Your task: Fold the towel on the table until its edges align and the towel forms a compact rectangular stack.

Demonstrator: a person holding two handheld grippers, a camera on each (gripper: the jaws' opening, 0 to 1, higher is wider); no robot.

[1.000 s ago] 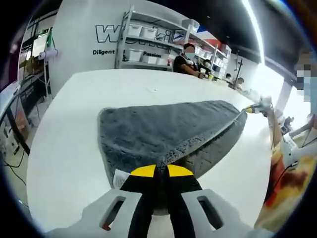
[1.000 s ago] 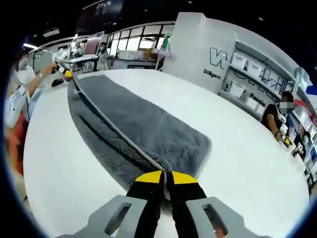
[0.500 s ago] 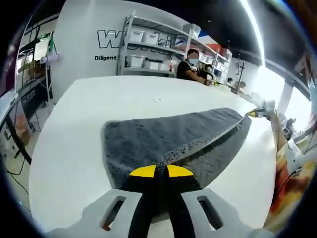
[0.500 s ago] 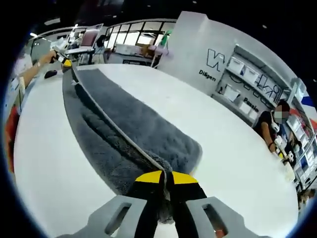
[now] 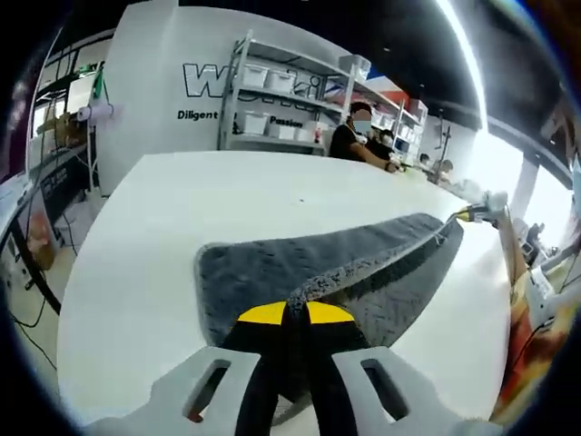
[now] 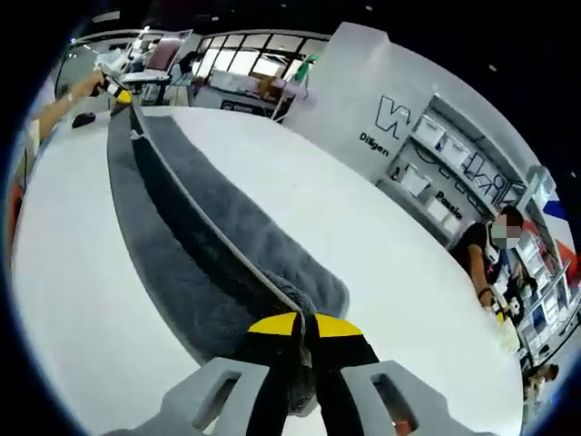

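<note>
A grey fluffy towel lies on the white table, its near edge lifted and stretched taut between the two grippers. My left gripper is shut on one corner of the towel. At the far end of that edge, the right gripper holds the other corner. In the right gripper view the towel runs away as a long strip, folded over along the raised hem. My right gripper is shut on its corner there, and the left gripper pinches the far corner.
The white table stretches wide beyond the towel. Shelves with white bins stand at a wall behind it. People sit at the table's far side. A person's arm and orange clothing are at the right edge.
Both grippers have carried the held edge forward over the towel; the visible far half looks narrower and the fold deeper. Both stay shut on their corners.
</note>
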